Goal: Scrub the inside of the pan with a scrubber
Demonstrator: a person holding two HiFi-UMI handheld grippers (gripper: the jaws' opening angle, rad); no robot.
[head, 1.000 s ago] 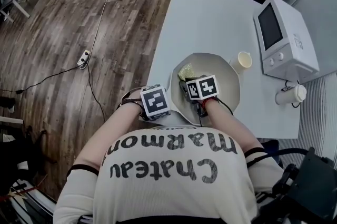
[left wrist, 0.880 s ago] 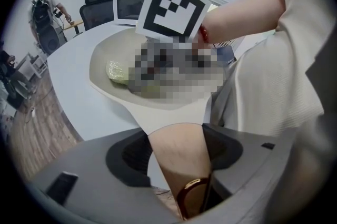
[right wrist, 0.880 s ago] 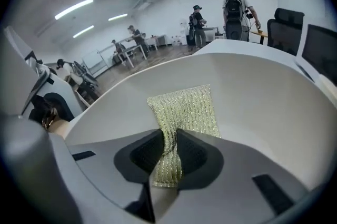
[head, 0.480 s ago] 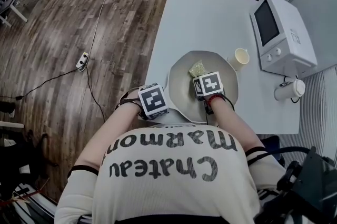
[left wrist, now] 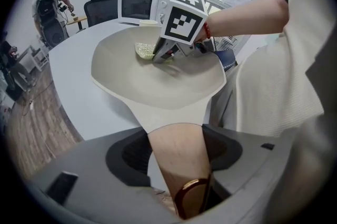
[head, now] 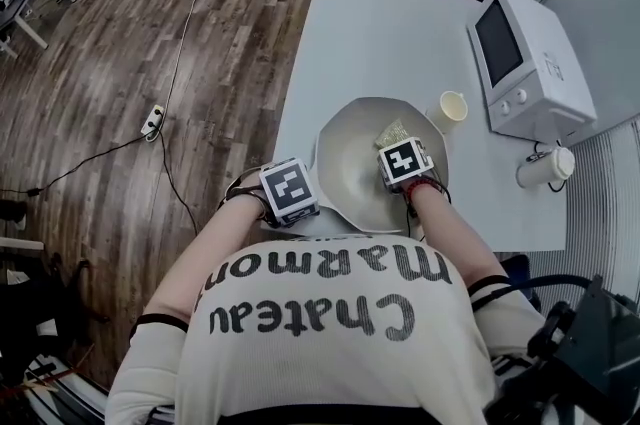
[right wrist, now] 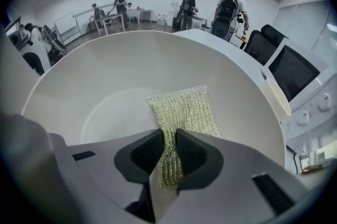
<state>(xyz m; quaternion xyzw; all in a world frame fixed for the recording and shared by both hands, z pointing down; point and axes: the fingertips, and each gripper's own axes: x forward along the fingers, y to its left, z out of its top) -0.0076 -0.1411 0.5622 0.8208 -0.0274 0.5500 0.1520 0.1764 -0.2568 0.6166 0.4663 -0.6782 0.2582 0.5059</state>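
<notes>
Head view: the pan [head: 352,168] sits on the tabletop [head: 380,33], with the left gripper [head: 292,193] at its 7 o'clock and the right gripper [head: 405,161] inside. The scrubber [head: 392,133] is around 2 o'clock.

Left gripper view: jaws clamped on the pan handle [left wrist: 178,157].

Right gripper view: jaws pinching the scrubber against the inner wall.

Scrubbing looks underway. No grime is visible, so it's hard to call what's left.
</notes>
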